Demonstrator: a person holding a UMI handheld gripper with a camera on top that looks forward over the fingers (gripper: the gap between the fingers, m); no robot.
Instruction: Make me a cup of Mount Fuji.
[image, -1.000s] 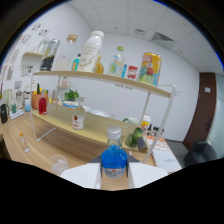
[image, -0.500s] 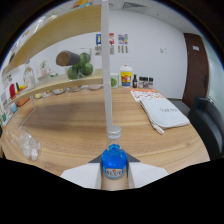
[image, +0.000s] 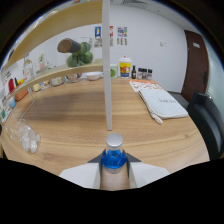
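A small bottle (image: 114, 156) with blue liquid and a silver cap stands upright between my fingers. My gripper (image: 114, 169) is shut on it, and both white fingers (image: 82, 172) press its sides. It hangs above the wooden table (image: 75, 120), close to the near edge. Just beyond the bottle rises a thin white post (image: 107, 65) of the shelf frame. Several clear glasses (image: 24, 136) stand on the table to the left of the fingers.
A wooden shelf (image: 55, 75) runs along the far left with jars, bottles and a green plant (image: 80, 54). A white folded cloth (image: 161, 104) lies on the table to the right. A dark chair (image: 207, 117) stands beyond the table's right edge.
The view has dropped and swung right from the shelves toward the tabletop, then moved closer to the white post. The bottle stays held between the fingers.
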